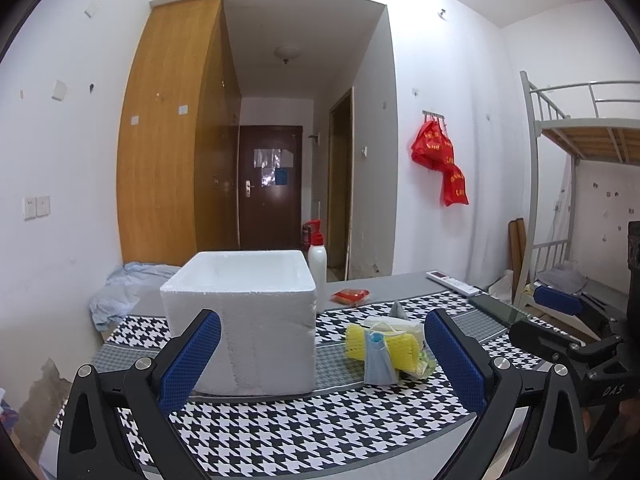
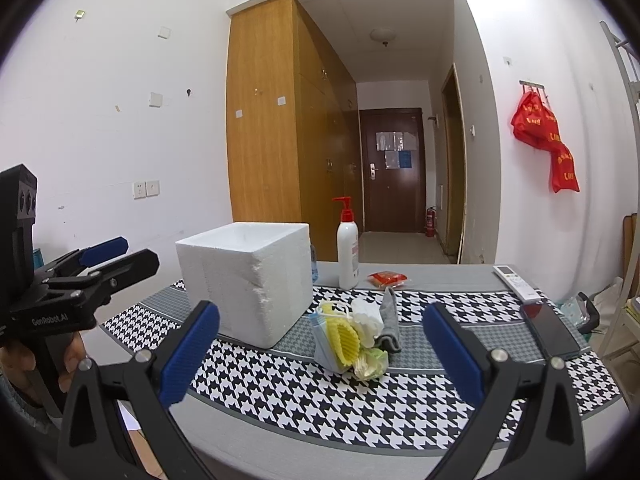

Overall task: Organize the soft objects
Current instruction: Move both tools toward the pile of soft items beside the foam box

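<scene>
A pile of soft things lies on the houndstooth tablecloth: a yellow foam net (image 1: 394,346) (image 2: 347,340), a blue face mask (image 1: 378,364) (image 2: 326,344), white tissue (image 1: 400,324) (image 2: 368,316) and a grey cloth (image 2: 389,316). A white foam box (image 1: 244,320) (image 2: 248,280), open at the top, stands left of the pile. My left gripper (image 1: 322,354) is open and empty, near the table's front edge, facing the box and pile. My right gripper (image 2: 320,352) is open and empty, short of the pile.
A white pump bottle (image 1: 317,276) (image 2: 347,254) stands behind the box. A red packet (image 1: 351,295) (image 2: 387,279), a white remote (image 1: 452,282) (image 2: 516,282) and a dark phone (image 2: 550,330) lie on the table (image 2: 440,276). A bunk bed (image 1: 580,140) stands at the right.
</scene>
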{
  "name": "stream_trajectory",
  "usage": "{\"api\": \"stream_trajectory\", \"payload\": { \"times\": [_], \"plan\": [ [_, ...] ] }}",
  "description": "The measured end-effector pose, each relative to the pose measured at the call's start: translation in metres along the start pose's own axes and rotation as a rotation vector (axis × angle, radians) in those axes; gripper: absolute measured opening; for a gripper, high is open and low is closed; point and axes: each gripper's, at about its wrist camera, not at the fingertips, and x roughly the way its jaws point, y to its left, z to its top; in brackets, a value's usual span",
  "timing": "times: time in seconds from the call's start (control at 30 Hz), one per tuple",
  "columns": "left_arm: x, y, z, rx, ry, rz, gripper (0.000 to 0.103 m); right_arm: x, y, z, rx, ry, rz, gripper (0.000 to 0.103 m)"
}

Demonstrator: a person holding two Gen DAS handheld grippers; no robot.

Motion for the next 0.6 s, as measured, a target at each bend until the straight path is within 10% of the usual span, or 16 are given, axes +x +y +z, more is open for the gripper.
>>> {"api": "stream_trajectory", "payload": {
  "times": [0.6],
  "plan": [
    [0.032,-0.001,-0.005,-0.013,0.059,-0.036,0.102,0.017,-0.012,0.0,-0.006,0.03,-0.038,0.103]
  ]
}}
